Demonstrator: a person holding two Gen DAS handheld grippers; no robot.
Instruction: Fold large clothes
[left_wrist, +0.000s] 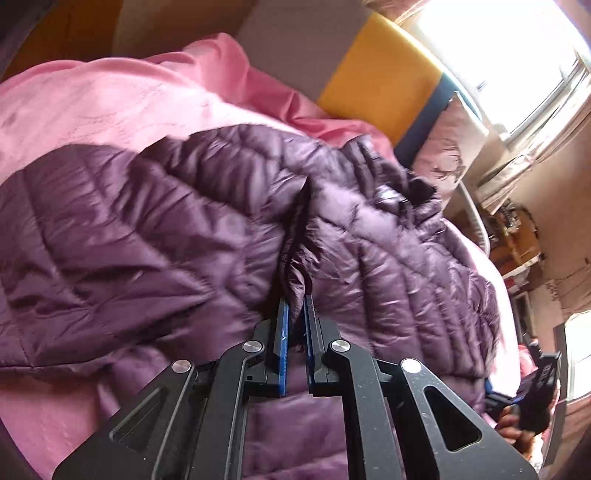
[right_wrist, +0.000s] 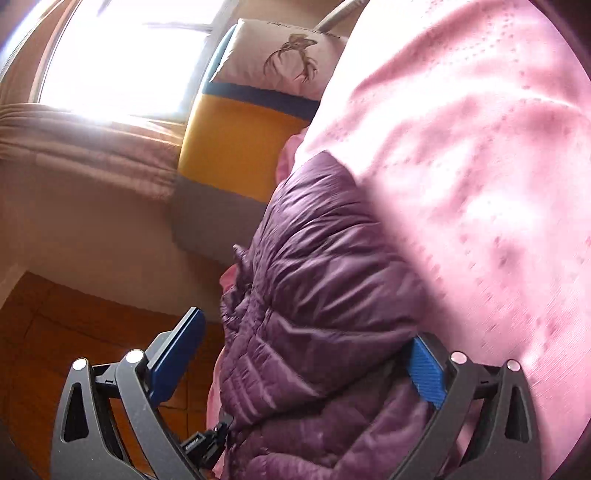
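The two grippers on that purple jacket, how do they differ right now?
The left gripper is pinched shut on a fold of the purple jacket; the right gripper stands wide open, the jacket's bulk between its fingers. The left holds fabric at its fingertips; the right grips nothing. Both have black frames with blue pads.

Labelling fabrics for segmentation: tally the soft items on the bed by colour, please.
Purple quilted puffer jacket: 1, pinched in the left claw
Pink bedspread: 1
Pale pink embroidered pillow: 1
Yellow, grey and navy striped cushion: 1
Total: 4
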